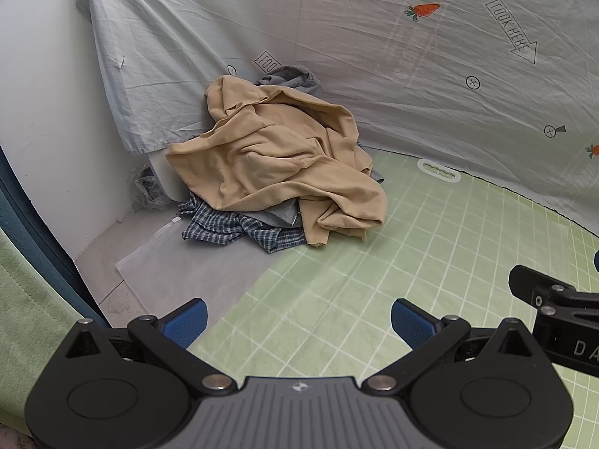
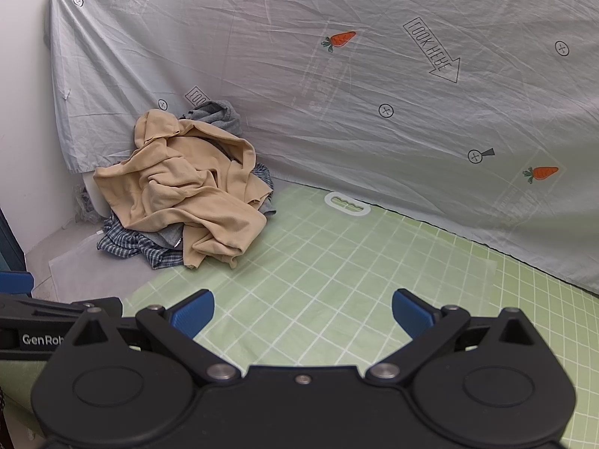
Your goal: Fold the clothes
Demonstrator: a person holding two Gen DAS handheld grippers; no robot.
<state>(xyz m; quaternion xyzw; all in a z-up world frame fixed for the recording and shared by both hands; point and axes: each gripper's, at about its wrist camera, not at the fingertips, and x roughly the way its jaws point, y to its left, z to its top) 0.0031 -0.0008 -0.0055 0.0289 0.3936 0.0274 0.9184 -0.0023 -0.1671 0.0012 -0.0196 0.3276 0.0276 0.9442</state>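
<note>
Your left gripper (image 1: 299, 321) and right gripper (image 2: 303, 312) gape wide, holding nothing, over bare green mat (image 2: 337, 269); crumpled tan hoodie (image 2: 179, 187) heaped at ten o'clock.

My left tool (image 1: 298, 321) fills the bottom of its frame: a matte black plastic body with two round hubs, silver pivot screws, a ribbed grey centre plate bearing a small white emblem, and ribbed blue pads (image 1: 187, 321) on each finger. My right tool (image 2: 302, 312) is all black with one small centre screw and the same blue pads (image 2: 411, 314). White "GenRob" lettering shows at that frame's left edge.
</note>
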